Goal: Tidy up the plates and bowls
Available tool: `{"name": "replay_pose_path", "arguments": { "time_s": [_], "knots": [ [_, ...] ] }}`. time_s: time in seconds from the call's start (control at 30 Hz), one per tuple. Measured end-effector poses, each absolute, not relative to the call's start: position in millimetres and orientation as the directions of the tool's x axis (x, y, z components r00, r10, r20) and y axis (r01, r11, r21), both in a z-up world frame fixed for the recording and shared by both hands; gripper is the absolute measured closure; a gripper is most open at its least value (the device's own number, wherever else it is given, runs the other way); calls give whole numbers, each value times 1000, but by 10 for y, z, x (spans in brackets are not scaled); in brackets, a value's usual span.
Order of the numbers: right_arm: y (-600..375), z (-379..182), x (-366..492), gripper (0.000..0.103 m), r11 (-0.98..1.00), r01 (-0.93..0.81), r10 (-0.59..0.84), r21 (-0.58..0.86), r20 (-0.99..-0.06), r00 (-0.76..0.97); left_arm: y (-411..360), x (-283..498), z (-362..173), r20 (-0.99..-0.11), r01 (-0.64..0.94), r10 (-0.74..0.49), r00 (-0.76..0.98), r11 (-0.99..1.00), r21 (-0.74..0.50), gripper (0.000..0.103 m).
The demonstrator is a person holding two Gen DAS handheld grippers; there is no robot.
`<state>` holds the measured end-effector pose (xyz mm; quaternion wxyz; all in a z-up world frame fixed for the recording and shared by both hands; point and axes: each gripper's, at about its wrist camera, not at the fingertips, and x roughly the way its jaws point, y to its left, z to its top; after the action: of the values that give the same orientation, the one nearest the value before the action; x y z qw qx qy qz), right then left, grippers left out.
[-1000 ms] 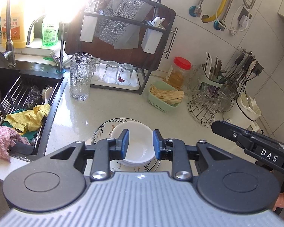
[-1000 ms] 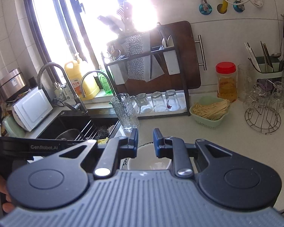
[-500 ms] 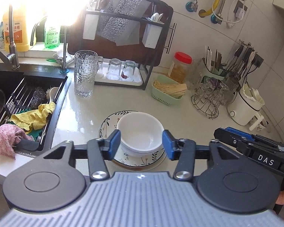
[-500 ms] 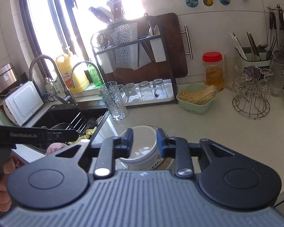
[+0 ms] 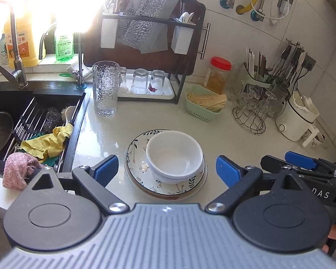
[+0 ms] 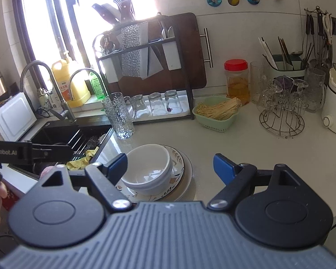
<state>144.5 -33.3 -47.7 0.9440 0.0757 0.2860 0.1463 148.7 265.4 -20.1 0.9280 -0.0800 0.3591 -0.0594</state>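
Observation:
A white bowl (image 5: 174, 155) sits stacked on a floral-patterned plate (image 5: 136, 157) that rests on another plate, on the pale counter. In the right wrist view the bowl (image 6: 149, 168) and the plate (image 6: 179, 159) lie just ahead. My left gripper (image 5: 167, 170) is open and empty, its blue pads either side of the stack and pulled back above it. My right gripper (image 6: 169, 165) is open and empty, with the bowl near its left pad. Each gripper shows at the edge of the other's view.
A black sink (image 5: 15, 116) with cloths and a rack is at the left. A tall textured glass (image 5: 105, 87), a dark rack with upturned glasses (image 5: 145, 83), a green basket (image 5: 203, 107), a red-lidded jar (image 5: 219, 74), a wire glass stand (image 5: 253, 112) and a white kettle (image 5: 295, 121) line the back.
Both grippers have opened wide from nearly shut and drawn back and up from the bowl and plates, which stay on the counter.

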Motion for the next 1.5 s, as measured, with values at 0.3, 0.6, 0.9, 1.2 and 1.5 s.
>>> {"name": "replay_pose_path", "arguments": {
  "time_s": [0.3, 0.6, 0.9, 1.2, 1.5],
  "knots": [
    [-247, -556, 1444, 18, 940, -235, 335, 246, -556, 760, 2730, 1433, -287, -685, 5, -108, 721, 989, -151, 6],
    [-108, -548, 1536, 18, 936, -258, 351, 239, -588, 728, 2805, 1566, -346, -714, -21, -71, 697, 993, -119, 6],
    [-35, -640, 1551, 18, 936, -253, 351, 244, -613, 708, 2842, 1616, -432, -727, -37, -58, 684, 993, -114, 6],
    [33, -706, 1562, 18, 937, -226, 346, 265, -640, 686, 2893, 1602, -509, -737, -61, -46, 674, 991, -118, 6],
    [92, -687, 1569, 18, 939, -224, 343, 261, -642, 686, 2950, 1589, -464, -738, -73, -36, 674, 991, -115, 6]
  ]
}}
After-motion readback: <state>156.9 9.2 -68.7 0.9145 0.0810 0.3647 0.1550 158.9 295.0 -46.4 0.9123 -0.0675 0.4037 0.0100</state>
